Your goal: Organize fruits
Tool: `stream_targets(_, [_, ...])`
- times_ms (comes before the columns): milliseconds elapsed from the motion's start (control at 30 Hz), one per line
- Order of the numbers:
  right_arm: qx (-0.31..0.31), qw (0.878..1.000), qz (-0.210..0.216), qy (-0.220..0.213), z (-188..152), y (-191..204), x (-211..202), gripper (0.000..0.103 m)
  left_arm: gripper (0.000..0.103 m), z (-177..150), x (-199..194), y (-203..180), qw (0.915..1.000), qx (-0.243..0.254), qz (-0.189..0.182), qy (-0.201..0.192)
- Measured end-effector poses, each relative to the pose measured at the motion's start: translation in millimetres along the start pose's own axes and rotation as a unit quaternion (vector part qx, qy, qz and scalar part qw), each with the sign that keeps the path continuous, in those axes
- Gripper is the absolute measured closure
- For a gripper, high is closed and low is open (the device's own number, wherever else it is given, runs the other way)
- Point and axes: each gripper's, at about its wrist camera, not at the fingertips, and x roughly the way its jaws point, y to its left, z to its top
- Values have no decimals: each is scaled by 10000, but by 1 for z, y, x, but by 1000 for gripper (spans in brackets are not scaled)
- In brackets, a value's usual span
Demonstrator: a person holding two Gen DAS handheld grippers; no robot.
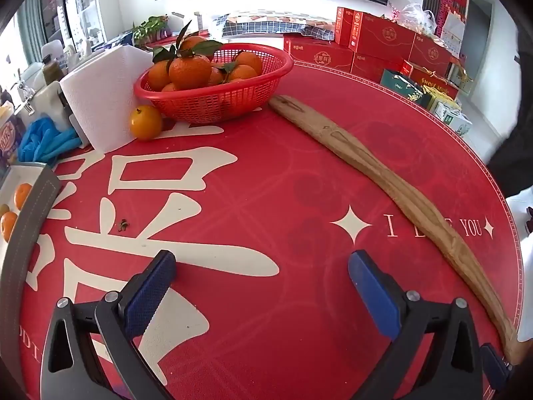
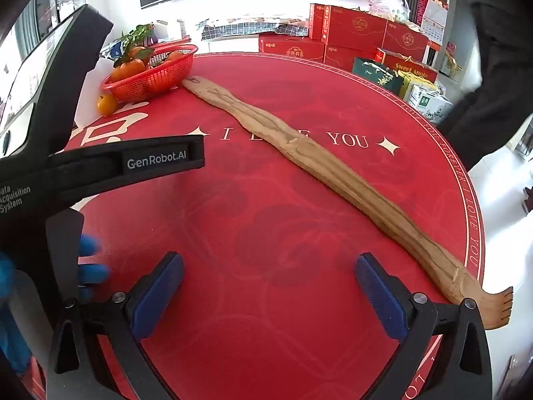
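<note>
Left gripper [image 1: 261,271] at the bottom of the left wrist view: jaws spread wide, nothing between the blue pads [image 1: 148,295], only bare red table mat [image 1: 266,173] beneath. Right gripper [image 2: 268,273] at the bottom of the right wrist view: likewise wide and empty. Task fruit placed as follows: heaped oranges [image 1: 190,70], some with leaves, in a red mesh basket [image 1: 216,100] at upper centre-left of the left view; one loose orange [image 1: 145,122] on the mat just beside the basket's left side, close to a white paper roll [image 1: 100,100]; two further oranges [image 1: 22,195] in a grey-rimmed tray [image 1: 33,206] at the left edge. Long wooden back scratcher [image 2: 316,173] laid diagonally across the mat from the basket toward lower right. Judged as the approach stage, nothing yet grasped. Loose orange judged the nearest target, well apart from both grippers. Recommended: approach from above and in front, pads kept wide until astride the fruit's widest part, gentle closure to avoid bruising or rolling. Clearance from basket rim and paper roll to be kept; back scratcher to be avoided. Destination, basket or tray, not determinable.
</note>
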Motion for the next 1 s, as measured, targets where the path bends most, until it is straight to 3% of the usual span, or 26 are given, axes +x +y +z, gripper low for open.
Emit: stream_targets(1000, [-16, 10000, -52, 6, 1, 2, -1, 0, 0, 0, 0, 2, 9999, -86, -122, -39])
